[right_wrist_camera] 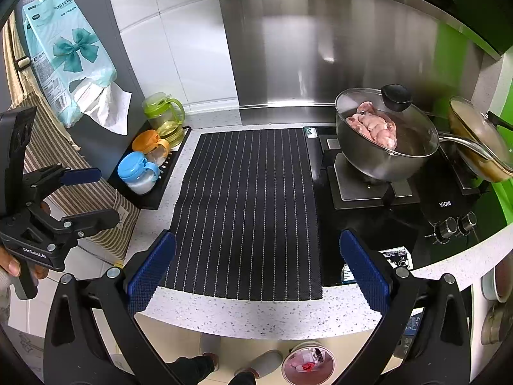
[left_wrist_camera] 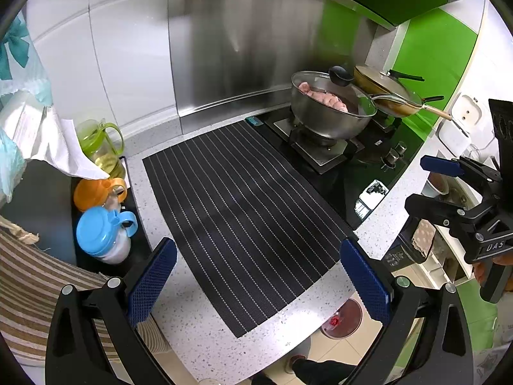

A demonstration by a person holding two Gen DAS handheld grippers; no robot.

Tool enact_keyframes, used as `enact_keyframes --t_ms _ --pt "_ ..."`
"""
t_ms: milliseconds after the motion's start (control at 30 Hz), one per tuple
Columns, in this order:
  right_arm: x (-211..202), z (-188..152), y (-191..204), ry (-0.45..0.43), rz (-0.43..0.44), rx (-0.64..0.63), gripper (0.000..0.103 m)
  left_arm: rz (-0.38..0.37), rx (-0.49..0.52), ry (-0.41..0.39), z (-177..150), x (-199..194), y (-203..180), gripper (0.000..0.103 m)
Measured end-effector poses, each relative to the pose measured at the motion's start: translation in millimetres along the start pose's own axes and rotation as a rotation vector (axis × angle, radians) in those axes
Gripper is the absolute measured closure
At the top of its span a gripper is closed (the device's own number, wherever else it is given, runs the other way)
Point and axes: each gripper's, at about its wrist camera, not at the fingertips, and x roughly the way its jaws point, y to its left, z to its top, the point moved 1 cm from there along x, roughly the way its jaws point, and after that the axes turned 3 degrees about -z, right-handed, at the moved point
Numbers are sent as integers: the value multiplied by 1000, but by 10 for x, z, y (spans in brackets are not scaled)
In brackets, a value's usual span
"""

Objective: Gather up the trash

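left tongs (left_wrist_camera: 258, 276) wide open, empty, over striped mat (left_wrist_camera: 243, 218) | right tongs (right_wrist_camera: 258, 269) wide open, empty, above mat's near edge | trash bin (right_wrist_camera: 307, 365) on floor below mat, red scrap inside | no trash visible on table (right_wrist_camera: 256, 317) | risk: reaching past mat could knock lidded pot (right_wrist_camera: 384, 141).

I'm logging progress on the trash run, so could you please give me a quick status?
Both grippers open and empty: left, right, above the striped mat. Trash bin on floor below counter edge. No trash visible on the mat.
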Motion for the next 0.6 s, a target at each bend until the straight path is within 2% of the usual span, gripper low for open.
enact_keyframes --t_ms 600 --pt "-47 -56 -98 -6 -5 11 3 -6 14 -6 20 -23 -52 5"
